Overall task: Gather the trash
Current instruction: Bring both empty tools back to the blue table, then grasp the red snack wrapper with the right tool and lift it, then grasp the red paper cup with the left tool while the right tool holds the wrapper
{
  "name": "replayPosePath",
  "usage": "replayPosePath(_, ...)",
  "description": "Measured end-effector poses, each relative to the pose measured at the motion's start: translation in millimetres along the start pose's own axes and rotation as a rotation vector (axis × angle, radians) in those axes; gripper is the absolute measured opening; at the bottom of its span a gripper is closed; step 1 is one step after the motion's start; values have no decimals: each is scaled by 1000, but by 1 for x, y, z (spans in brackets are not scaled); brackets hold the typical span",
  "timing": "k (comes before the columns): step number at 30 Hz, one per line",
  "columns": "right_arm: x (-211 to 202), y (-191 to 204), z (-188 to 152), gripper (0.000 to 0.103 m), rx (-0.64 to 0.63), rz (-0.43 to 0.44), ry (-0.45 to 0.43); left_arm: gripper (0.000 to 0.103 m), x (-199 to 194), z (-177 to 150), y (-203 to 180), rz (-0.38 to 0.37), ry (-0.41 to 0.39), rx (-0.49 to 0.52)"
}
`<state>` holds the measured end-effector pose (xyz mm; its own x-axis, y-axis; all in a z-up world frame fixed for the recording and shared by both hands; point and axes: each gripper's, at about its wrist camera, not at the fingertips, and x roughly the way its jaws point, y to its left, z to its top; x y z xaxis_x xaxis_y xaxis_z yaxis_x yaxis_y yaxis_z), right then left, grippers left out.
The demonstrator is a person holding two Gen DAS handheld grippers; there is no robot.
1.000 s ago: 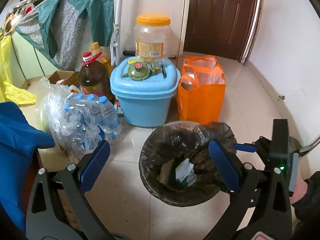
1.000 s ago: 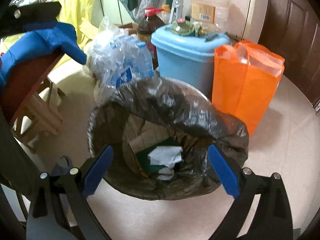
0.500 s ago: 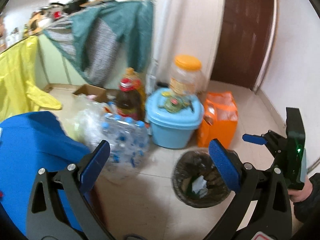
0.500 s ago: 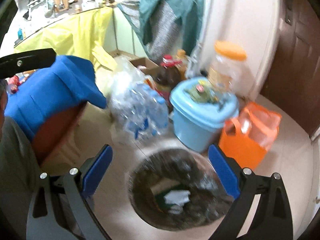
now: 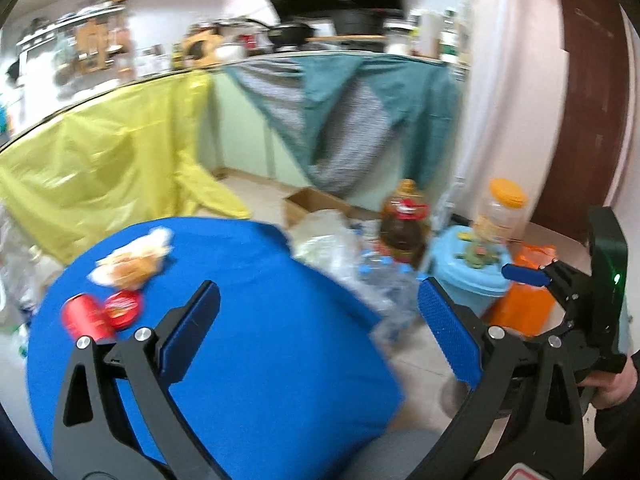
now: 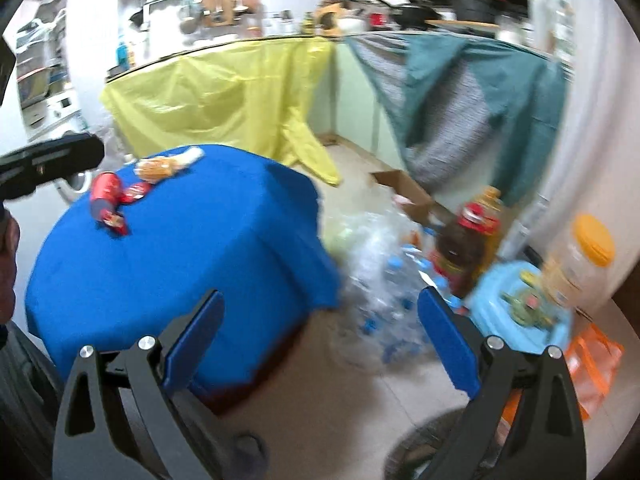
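Observation:
A table under a blue cloth point(image 5: 248, 320) carries trash at its far left: a red can point(image 5: 82, 317) on its side, a red round lid point(image 5: 123, 304) and a crumpled orange-white wrapper point(image 5: 130, 259). The right wrist view shows the same can point(image 6: 105, 193), lid point(image 6: 134, 191) and wrapper point(image 6: 164, 164) on the cloth point(image 6: 192, 248). My left gripper point(image 5: 318, 330) is open and empty above the cloth. My right gripper point(image 6: 320, 338) is open and empty beside the table's near corner. The bin's dark rim point(image 6: 424, 448) peeks in at the bottom.
On the floor to the right are a bag of plastic bottles point(image 6: 380, 280), an oil bottle point(image 6: 466, 248), a light blue tub point(image 6: 524, 316) with a jar point(image 6: 580, 264) and an orange bag point(image 6: 596, 364). Yellow plastic sheeting point(image 6: 216, 96) and hung clothes point(image 6: 460, 112) drape the counter behind.
Both grippers have risen and swung left, away from the lined bin toward the blue table. The bin has dropped almost out of view. Both stay open and empty.

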<state>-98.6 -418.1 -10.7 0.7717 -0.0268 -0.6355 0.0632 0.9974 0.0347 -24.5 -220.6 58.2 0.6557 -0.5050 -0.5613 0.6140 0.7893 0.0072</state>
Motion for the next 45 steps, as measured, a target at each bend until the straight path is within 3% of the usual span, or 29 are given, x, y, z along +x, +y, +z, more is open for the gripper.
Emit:
replayPosePath(12,69,136,50,94,-170,221,37,95,-26,-57,151,220,20,-173)
replayPosePath(19,112,191,67,94,-242,299,88,95,-14,-83,218,258,36,-266)
replayPosePath(27,157,238,69,93,-363,400,132,95,7,-98,249,259,72,-314)
replayPosePath(34,184,258,68,61,-414,455,214,95,17,-99,266,261,89,-348)
replayPosePath(39,186,262,68,28,-425,473,234,95,25,-100,274,226,110,-387)
replayPosePath(45,179,258,69,27,-441,440,184,95,37,-96,270,218,122,-380)
